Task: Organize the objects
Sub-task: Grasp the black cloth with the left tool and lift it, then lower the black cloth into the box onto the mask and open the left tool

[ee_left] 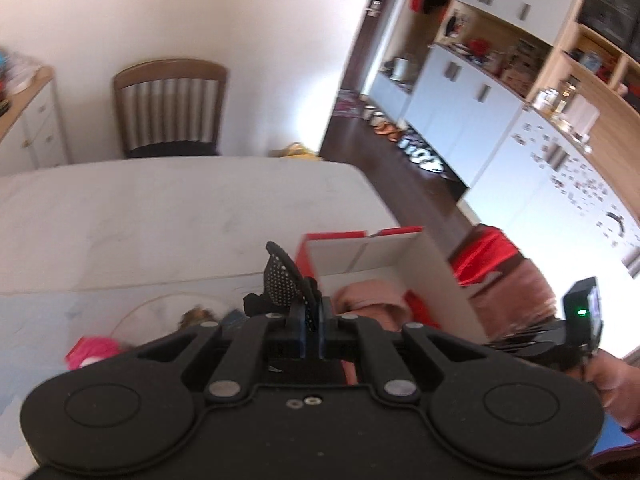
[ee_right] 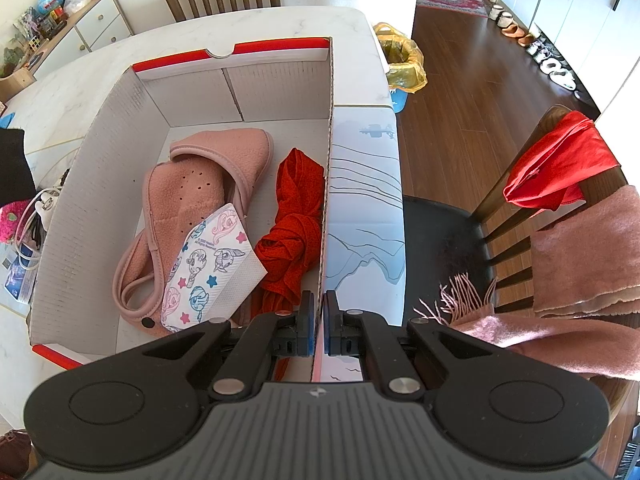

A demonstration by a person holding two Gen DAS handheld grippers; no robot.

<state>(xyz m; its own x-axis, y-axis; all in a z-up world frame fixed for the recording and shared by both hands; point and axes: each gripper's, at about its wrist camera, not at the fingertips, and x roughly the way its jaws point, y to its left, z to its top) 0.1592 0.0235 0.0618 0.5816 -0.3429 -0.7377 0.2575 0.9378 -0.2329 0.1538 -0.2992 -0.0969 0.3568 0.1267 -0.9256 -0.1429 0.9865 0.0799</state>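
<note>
My left gripper (ee_left: 313, 309) is shut on a black fabric piece with white dots (ee_left: 282, 280), which sticks up from between its fingers, held above the table beside the box. The open cardboard box with red rims (ee_left: 352, 252) stands just right of it. In the right wrist view my right gripper (ee_right: 319, 305) is shut on the box's right wall (ee_right: 329, 200) at its near end. Inside the box (ee_right: 100, 160) lie a pink fleece item (ee_right: 188, 196), a red cloth (ee_right: 296, 220) and a pony-patterned pack (ee_right: 212, 260).
The box stands on a white marble table (ee_right: 280, 20) with a printed mat (ee_right: 364, 200) to its right. A pink fluffy thing (ee_right: 10, 220) and cables (ee_right: 38, 204) lie left of the box. A chair (ee_right: 440, 232) draped with red cloth and a pink scarf stands right.
</note>
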